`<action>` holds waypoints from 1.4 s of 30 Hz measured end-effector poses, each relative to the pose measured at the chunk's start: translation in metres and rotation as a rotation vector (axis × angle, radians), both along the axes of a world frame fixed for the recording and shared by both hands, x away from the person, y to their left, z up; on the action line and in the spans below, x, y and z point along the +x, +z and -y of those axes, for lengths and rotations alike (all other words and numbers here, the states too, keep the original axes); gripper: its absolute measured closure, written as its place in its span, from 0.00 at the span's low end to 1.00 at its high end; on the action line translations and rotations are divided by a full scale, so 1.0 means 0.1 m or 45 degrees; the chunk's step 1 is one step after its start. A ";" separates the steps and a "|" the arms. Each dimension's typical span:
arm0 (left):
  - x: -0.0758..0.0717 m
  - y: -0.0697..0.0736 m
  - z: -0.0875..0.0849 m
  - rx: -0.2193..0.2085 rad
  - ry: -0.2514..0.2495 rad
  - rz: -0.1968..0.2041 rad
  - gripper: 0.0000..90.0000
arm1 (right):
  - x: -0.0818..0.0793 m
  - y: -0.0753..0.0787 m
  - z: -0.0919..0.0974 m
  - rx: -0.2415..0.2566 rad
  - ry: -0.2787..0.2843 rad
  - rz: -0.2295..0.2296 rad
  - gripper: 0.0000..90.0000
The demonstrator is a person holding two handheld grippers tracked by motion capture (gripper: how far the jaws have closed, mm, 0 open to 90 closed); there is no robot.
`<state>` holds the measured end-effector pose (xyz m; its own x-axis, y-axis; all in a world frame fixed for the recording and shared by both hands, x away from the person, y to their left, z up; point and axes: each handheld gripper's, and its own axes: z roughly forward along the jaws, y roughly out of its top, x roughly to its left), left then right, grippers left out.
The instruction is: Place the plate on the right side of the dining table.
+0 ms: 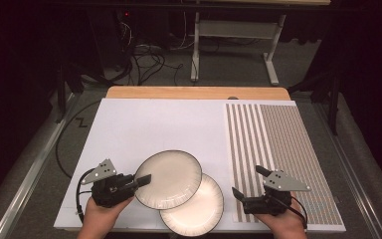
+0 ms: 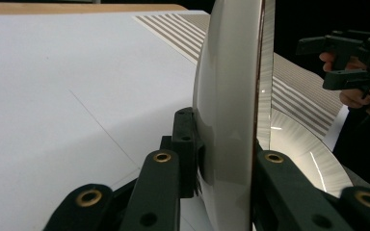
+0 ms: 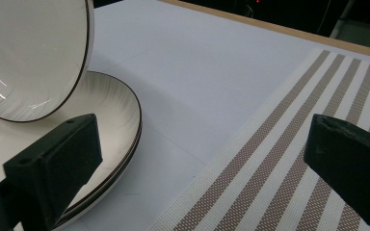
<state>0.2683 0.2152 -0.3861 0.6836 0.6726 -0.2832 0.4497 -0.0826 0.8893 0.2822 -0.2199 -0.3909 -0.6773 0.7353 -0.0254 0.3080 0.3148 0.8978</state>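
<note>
Glazed upper plate point(image 1: 168, 179), rim-clamped by left gripper point(image 1: 140, 180), may slip onto lower plate point(image 1: 194, 206); right gripper point(image 1: 247, 185) released.

Two plates near the table's point(image 1: 129, 93) front edge: the upper plate point(image 1: 169, 178) sits lifted over the left part of the lower plate point(image 1: 199, 209), overlapping it. Striped placemat point(image 1: 278, 149) lies to their right, on the white sheet point(image 1: 149, 124).
</note>
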 end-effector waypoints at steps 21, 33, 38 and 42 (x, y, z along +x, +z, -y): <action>-0.03 -0.01 -0.06 0.032 -0.008 0.041 0.86 | 0.01 0.07 -0.47 0.065 0.146 -0.008 0.01; -0.02 -0.01 -0.06 0.033 -0.010 0.045 0.86 | 0.14 0.07 -0.88 0.038 0.230 -0.057 0.09; -0.02 -0.01 -0.06 0.029 -0.008 0.045 0.86 | 0.24 0.05 -0.98 0.053 0.250 -0.106 0.20; -0.02 -0.01 -0.06 0.025 -0.012 0.043 0.86 | 0.28 0.03 -1.02 0.072 0.265 -0.151 0.33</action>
